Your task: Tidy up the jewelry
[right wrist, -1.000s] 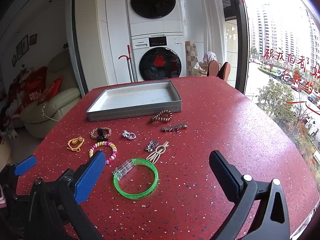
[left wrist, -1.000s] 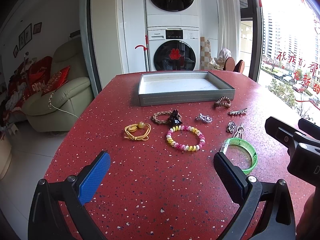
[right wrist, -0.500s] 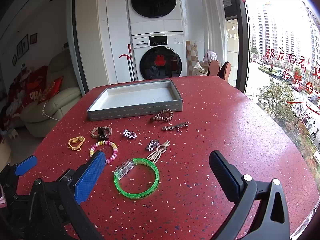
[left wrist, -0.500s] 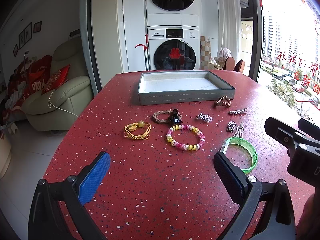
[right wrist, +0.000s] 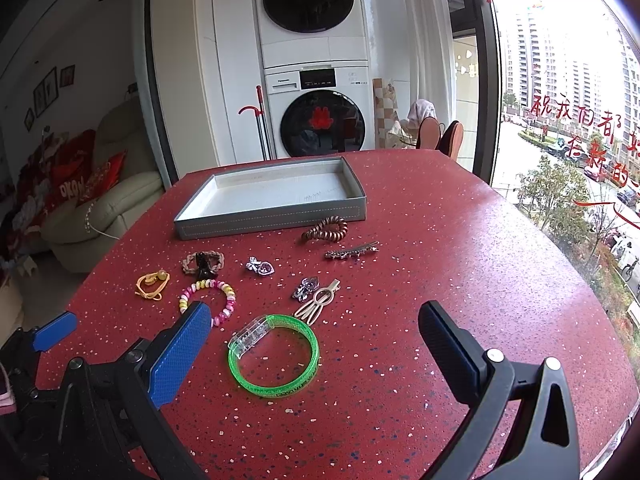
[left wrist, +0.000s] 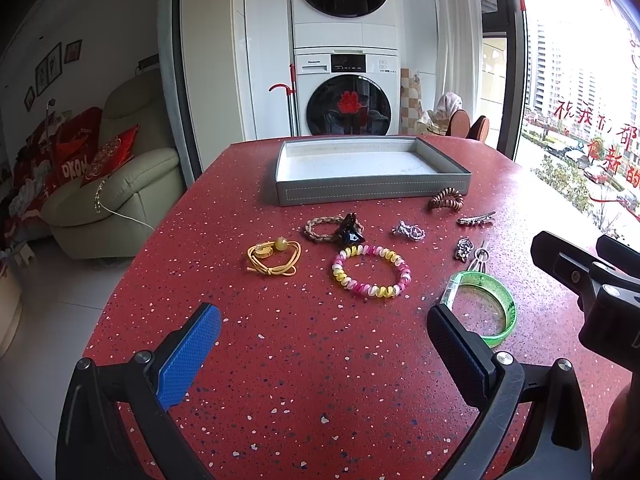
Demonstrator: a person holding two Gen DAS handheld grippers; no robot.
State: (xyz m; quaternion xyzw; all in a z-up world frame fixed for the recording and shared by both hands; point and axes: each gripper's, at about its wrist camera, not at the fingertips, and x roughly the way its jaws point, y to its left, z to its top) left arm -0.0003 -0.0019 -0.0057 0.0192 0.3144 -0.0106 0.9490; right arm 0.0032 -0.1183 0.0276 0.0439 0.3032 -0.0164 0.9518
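Both tongs hang spread wide and empty above the near edge of the red table (left wrist: 320, 380): left tongs (left wrist: 324, 344), right tongs (right wrist: 316, 344). Nothing has shifted in the last second, so sorting looks not yet begun. Green bangle (right wrist: 276, 356) lies nearest the right tongs, pink-and-yellow bead bracelet (left wrist: 371, 271) ahead of the left. Far off, the grey tray (left wrist: 372, 193) holds nothing.

A grey tray (left wrist: 372, 192) is seen at twelve o'clock on the red table (left wrist: 304, 360). A pink-and-yellow bead bracelet (left wrist: 371, 272) lies at centre, a green bangle (left wrist: 486, 306) at three o'clock. The left gripper (left wrist: 324, 346) is held with jaws wide apart, gripping nothing.
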